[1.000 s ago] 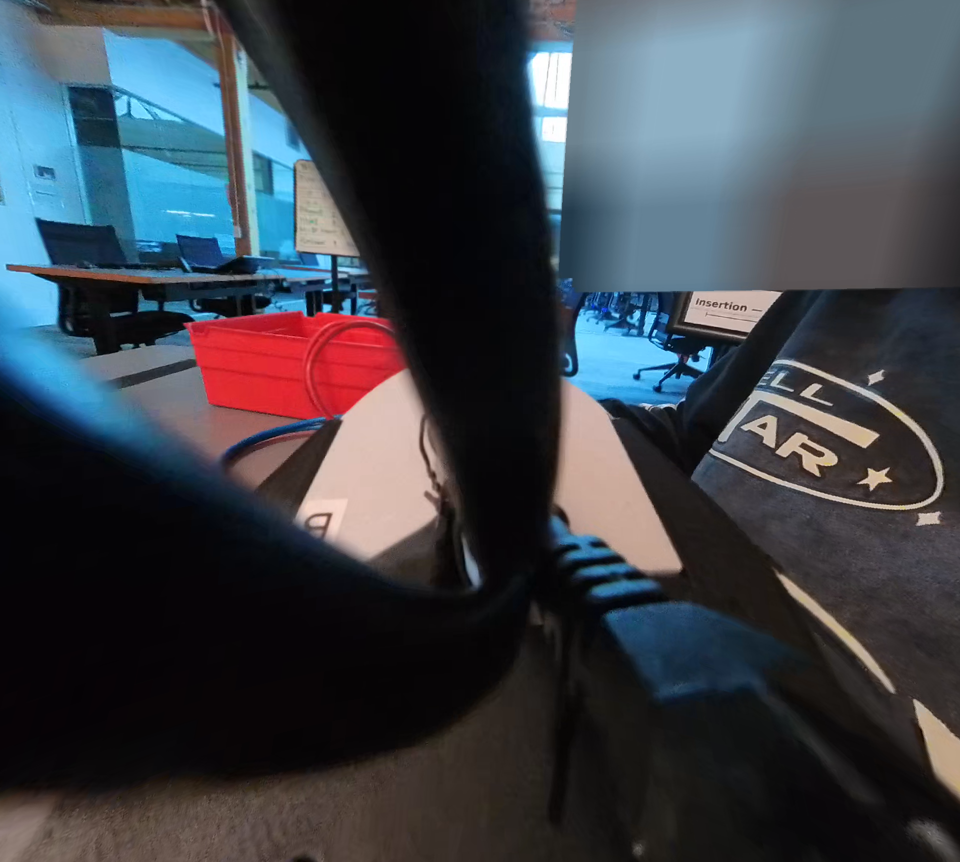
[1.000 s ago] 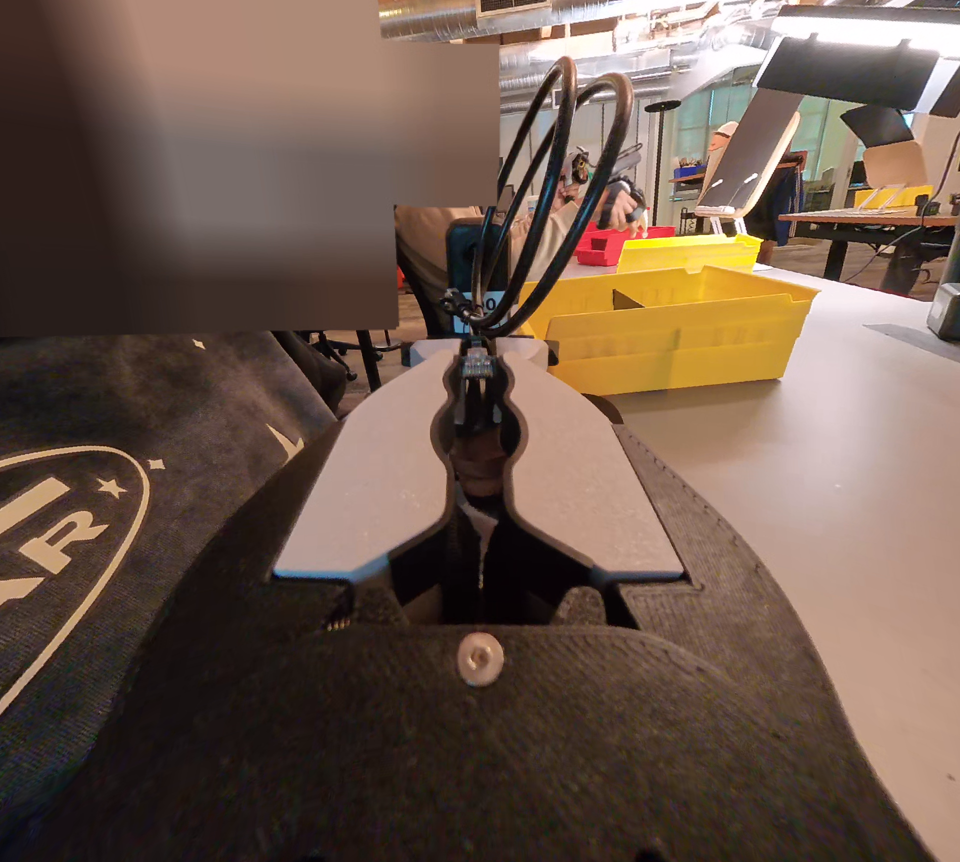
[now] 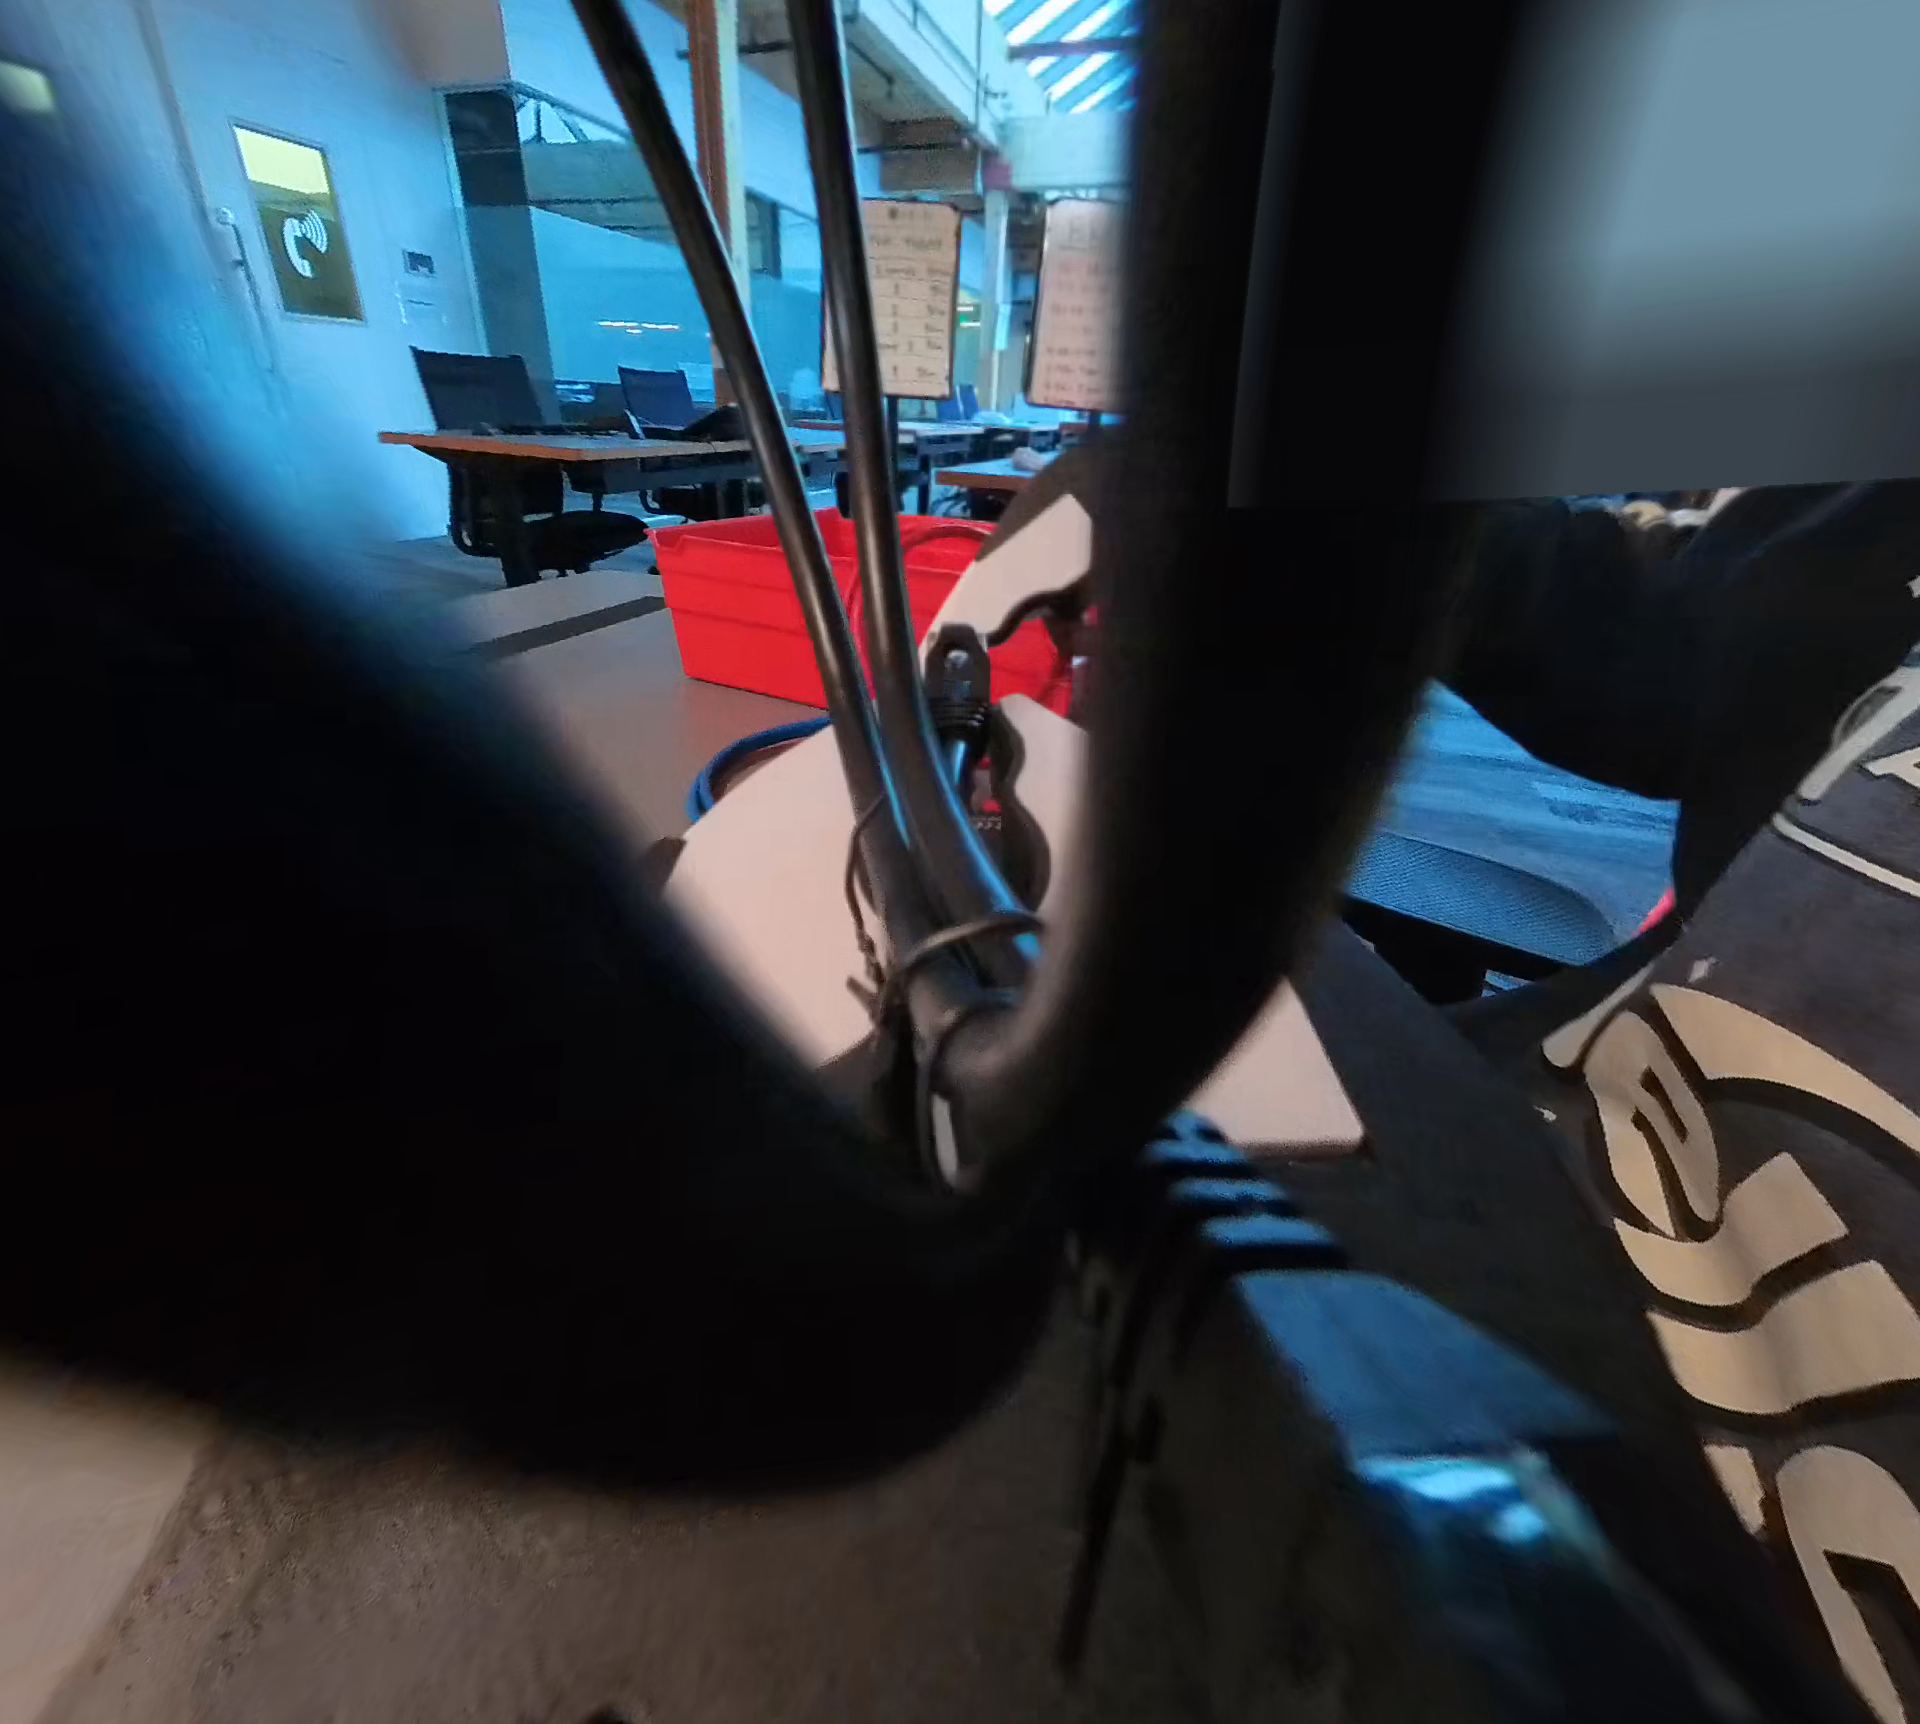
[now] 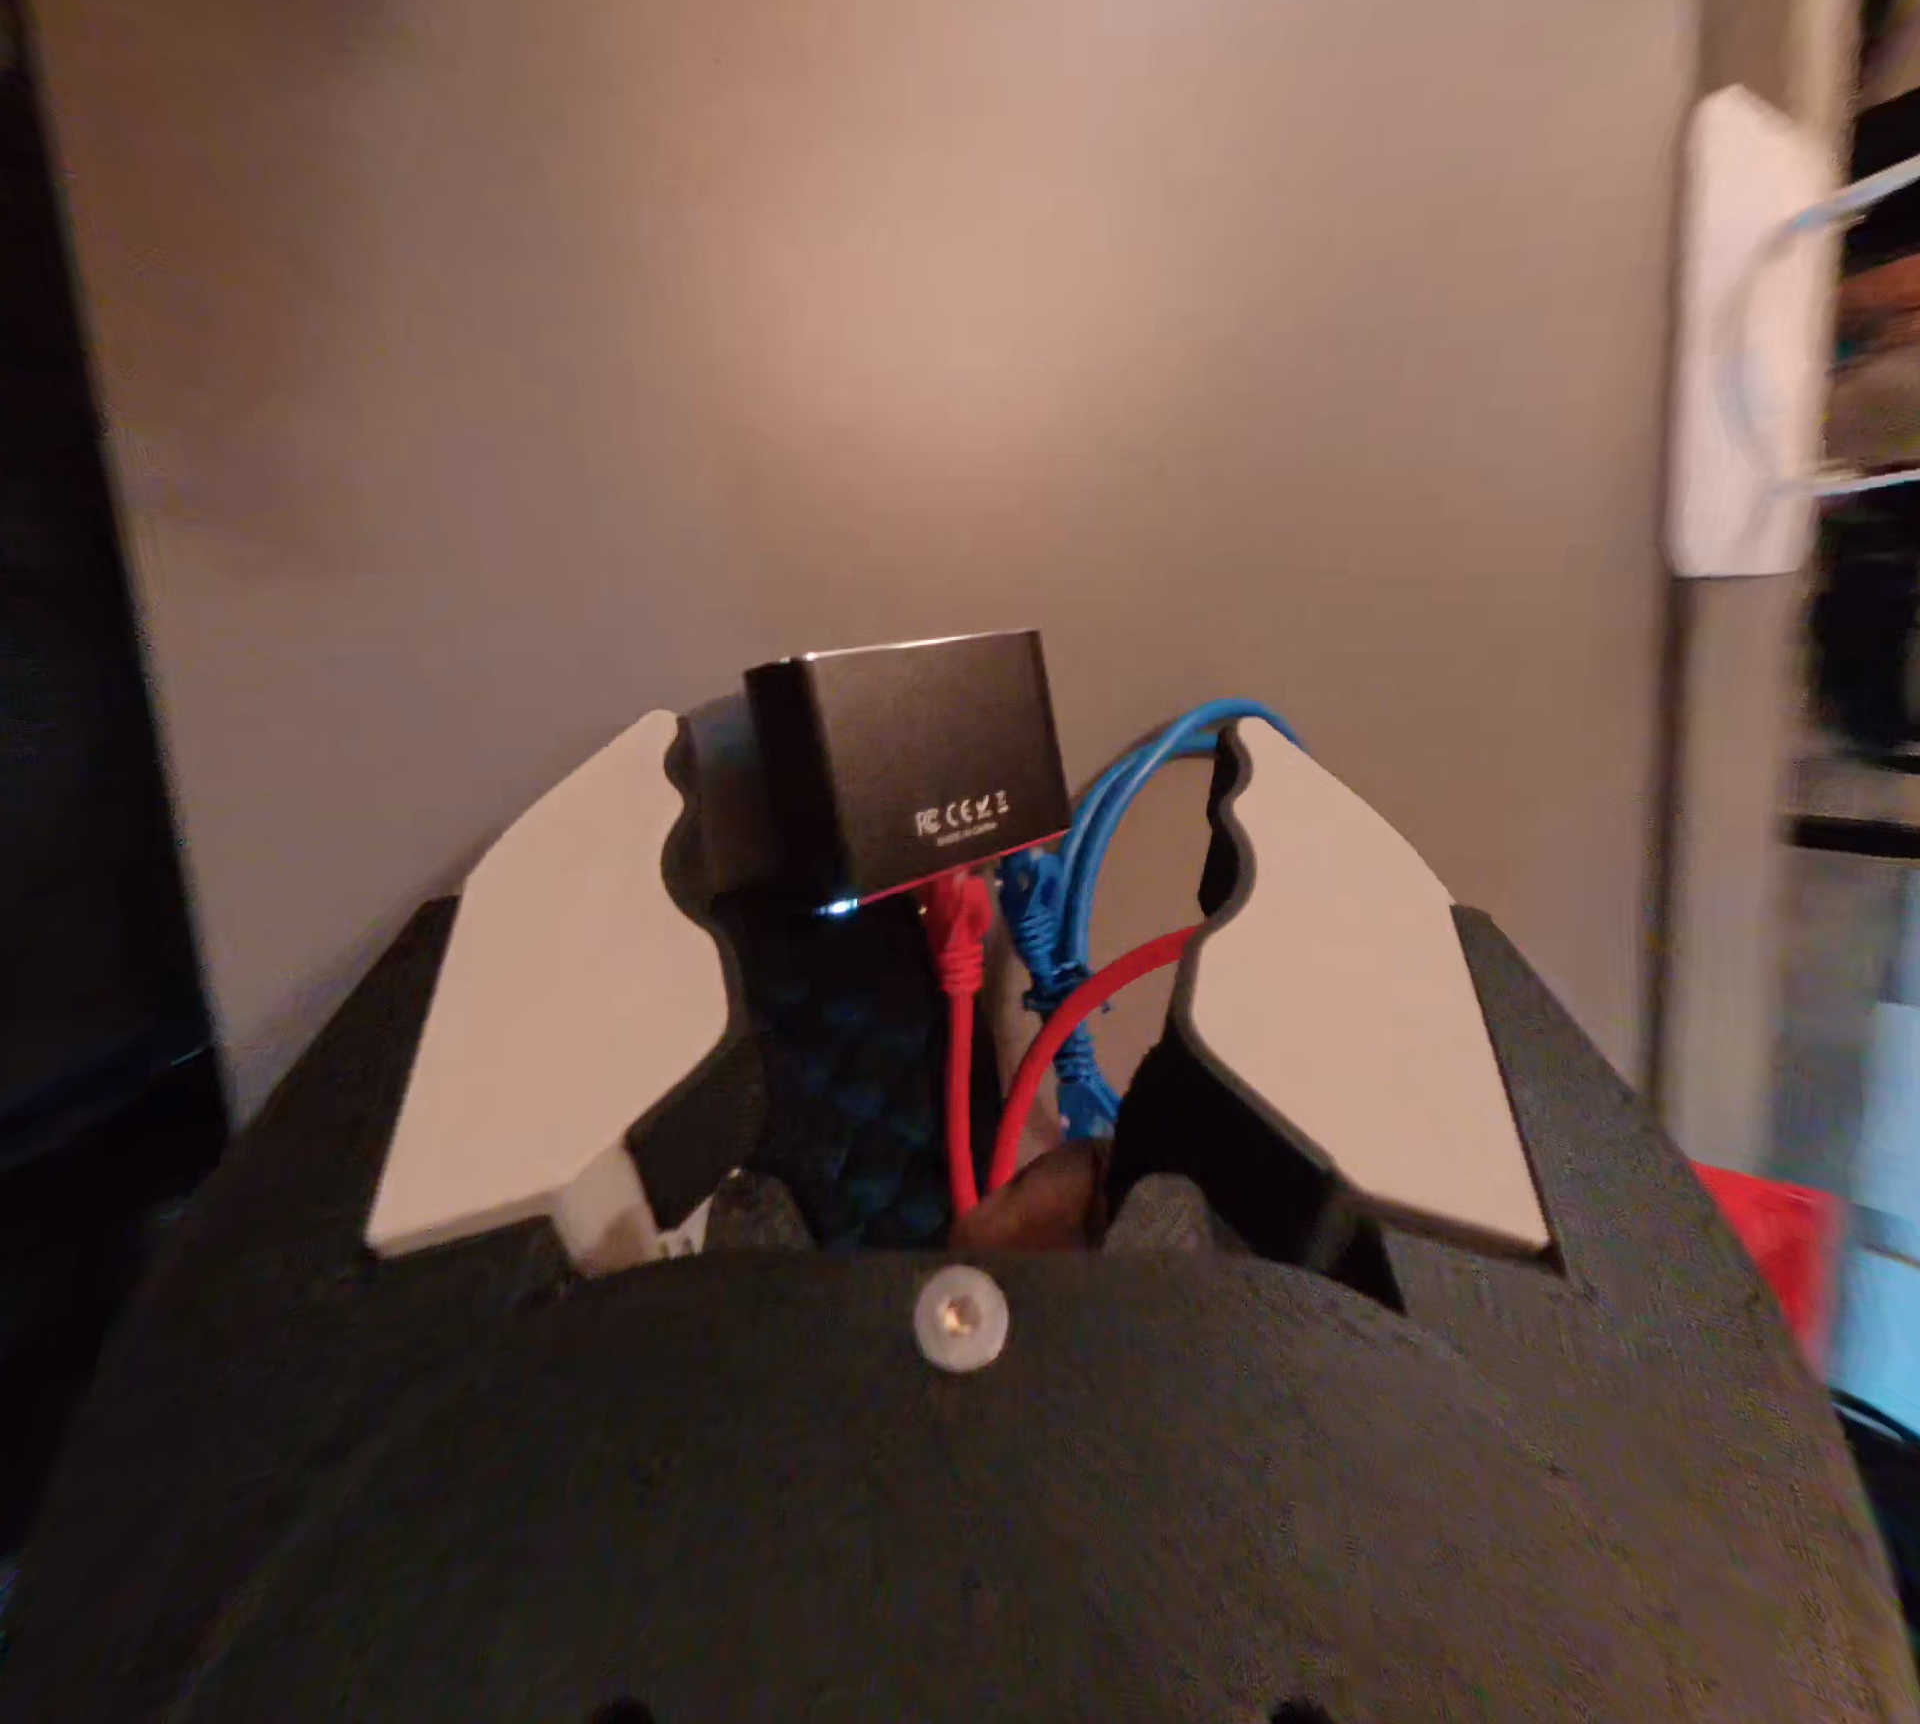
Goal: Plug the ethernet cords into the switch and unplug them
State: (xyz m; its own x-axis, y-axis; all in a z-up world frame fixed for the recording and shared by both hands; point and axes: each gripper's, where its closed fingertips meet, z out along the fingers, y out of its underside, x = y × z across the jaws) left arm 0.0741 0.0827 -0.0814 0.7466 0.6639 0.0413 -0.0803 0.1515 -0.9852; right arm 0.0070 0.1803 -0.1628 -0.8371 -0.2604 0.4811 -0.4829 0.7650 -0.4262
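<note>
Right gripper (image 4: 951,755): spread wide, gripping nothing.
Switch (image 4: 904,749): black, between its fingers, on the counter (image 4: 935,272).
Cords: 1 red cord (image 4: 961,968), 1 blue cord (image 4: 1039,936), both plugged in.
Left gripper (image 3: 1013,698): seemingly closed on a black cord (image 3: 961,708); heavily blocked.

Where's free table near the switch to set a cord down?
Bare table beyond the switch, up to the white object at right. Crowded between the open right gripper fingers: red cord and blue cord, both plugged in.
</note>
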